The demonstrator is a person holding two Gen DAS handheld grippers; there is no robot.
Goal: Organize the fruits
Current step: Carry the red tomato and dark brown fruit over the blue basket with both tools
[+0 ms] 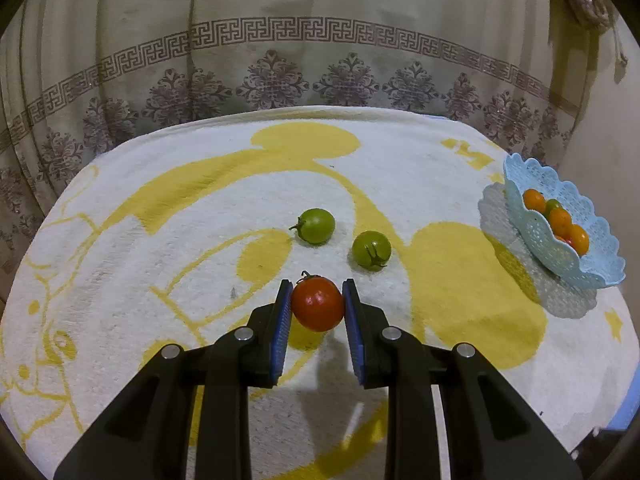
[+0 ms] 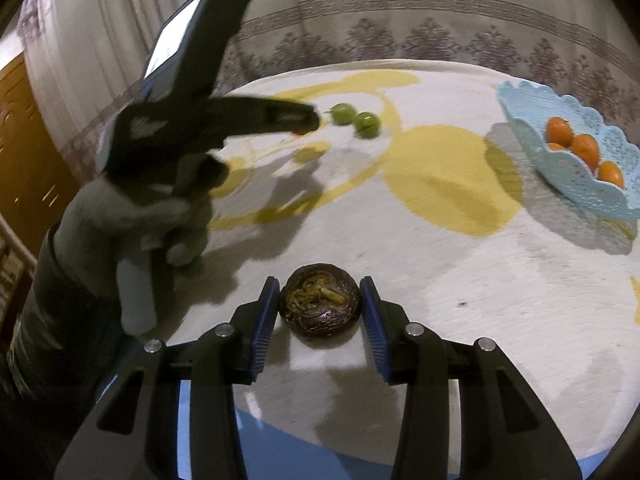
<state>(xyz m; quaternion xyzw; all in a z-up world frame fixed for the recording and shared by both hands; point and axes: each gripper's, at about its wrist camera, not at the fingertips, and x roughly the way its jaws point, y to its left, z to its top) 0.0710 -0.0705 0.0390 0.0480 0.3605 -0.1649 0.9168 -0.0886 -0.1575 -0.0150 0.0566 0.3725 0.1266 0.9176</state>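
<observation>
Through the left wrist view, the left gripper [image 1: 317,300] has its blue fingers [image 1: 282,320] pressed against both sides of a red tomato [image 1: 317,303], holding it just above the yellow-patterned towel [image 1: 460,280] that covers the bench; two green tomatoes [image 1: 316,225] lie just beyond on the cloth, and the pale blue lace basket [image 1: 600,264] sits well apart at the right, already carrying orange fruits [image 1: 560,220]; to do this well, I would lift straight and carry clear of the green pair before crossing to the basket; its far rim is cut off by the picture's edge.

Through the right wrist view, the right gripper [image 2: 319,304] brackets a dark, wrinkled round fruit [image 2: 319,305]; its fingers [image 2: 264,320] stand narrow, touching or nearly so, and I cannot tell whether they truly press; a firmer squeeze before carrying seems wise; the gloved left hand [image 2: 136,216] is blurred, and the tomato it holds is barely visible.
</observation>
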